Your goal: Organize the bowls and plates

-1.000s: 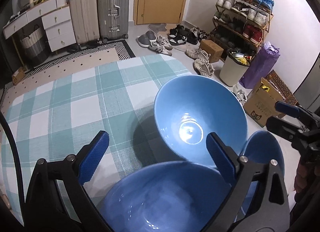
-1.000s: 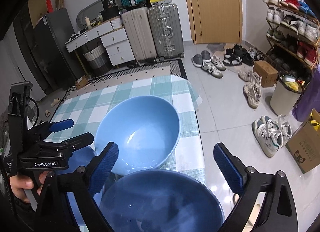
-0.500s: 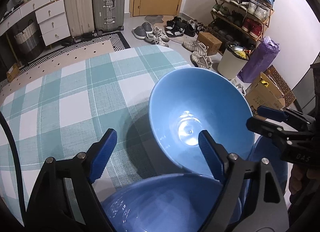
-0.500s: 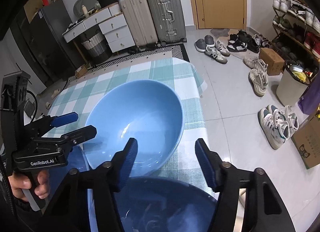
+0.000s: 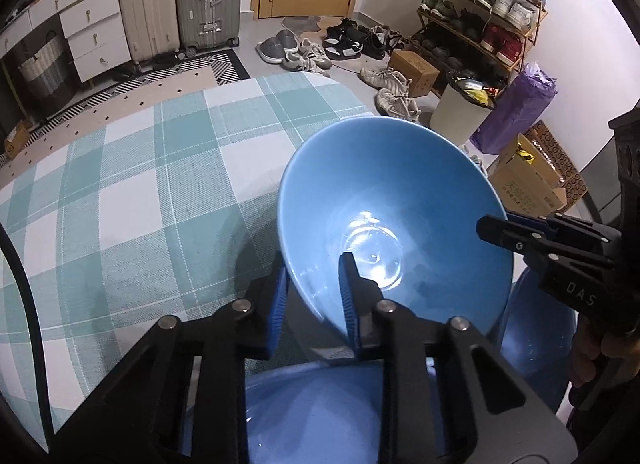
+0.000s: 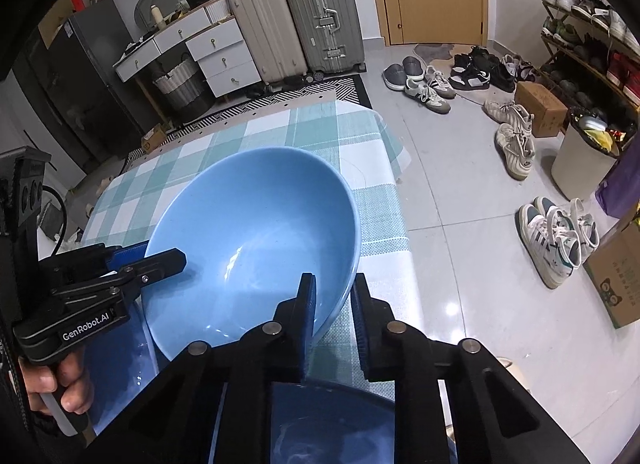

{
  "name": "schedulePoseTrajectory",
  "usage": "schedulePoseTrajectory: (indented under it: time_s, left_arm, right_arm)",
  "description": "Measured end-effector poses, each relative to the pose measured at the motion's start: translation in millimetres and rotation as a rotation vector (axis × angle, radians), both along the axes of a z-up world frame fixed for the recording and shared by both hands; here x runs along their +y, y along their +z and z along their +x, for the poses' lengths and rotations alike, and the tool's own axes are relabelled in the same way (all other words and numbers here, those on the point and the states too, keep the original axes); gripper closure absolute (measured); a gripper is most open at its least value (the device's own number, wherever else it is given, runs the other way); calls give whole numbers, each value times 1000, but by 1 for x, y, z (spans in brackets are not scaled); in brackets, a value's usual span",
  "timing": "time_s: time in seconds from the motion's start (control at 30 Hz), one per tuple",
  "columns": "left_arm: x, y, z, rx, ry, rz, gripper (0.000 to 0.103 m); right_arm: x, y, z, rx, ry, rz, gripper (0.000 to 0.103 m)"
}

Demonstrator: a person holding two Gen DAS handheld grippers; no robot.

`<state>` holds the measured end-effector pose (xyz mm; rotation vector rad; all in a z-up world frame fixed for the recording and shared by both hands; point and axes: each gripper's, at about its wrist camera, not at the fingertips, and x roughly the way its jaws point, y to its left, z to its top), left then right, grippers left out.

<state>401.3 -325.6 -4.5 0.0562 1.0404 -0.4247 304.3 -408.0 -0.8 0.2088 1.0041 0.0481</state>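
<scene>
A large light-blue bowl [image 5: 392, 200] is held between both grippers above the checked tablecloth [image 5: 120, 192]. My left gripper [image 5: 314, 288] is shut on its near-left rim, one finger inside and one outside. My right gripper [image 6: 334, 304] is shut on the opposite rim of the same bowl [image 6: 256, 240]. The right gripper also shows in the left wrist view [image 5: 516, 232]; the left gripper also shows in the right wrist view [image 6: 152, 260]. A darker blue bowl [image 5: 320, 416] lies under my left gripper. Another darker blue bowl [image 6: 332, 424] lies under my right gripper.
The table edge [image 6: 400, 224] drops to a tiled floor with scattered shoes [image 6: 560, 232]. A white bin [image 5: 460, 112], cardboard boxes [image 5: 528, 180] and a shoe rack [image 5: 480, 16] stand to the right. Suitcases [image 5: 180, 0] and drawers stand at the back.
Both grippers moved forward and closed from wide open onto opposite rims of the light-blue bowl, which now fills more of each view.
</scene>
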Motion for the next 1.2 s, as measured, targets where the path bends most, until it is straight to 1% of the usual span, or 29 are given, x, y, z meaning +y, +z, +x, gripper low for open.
schedulePoseTrajectory:
  time_s: [0.1,0.4,0.7,1.03,1.2]
  left_arm:
    - [1,0,0,-1,7,-2,88]
    - [-1,5,-1,-22,7,-9,88]
    - [-3,18,-5,-58,14,-19,88]
    - [0,47,-25,-115,18,-26,88]
    - [4,67,-41,-144,18,-32,88]
  right_arm:
    - [0,0,-1,-6,-6,-7,87]
    - [-2,1,-1,-19,-23,-21,87]
    - [-2,13,-5,-63,-28,-24,87]
    - [2,33,-19,-112,-26,-39,87]
    - [8,49,-32,-140,-21,-50,87]
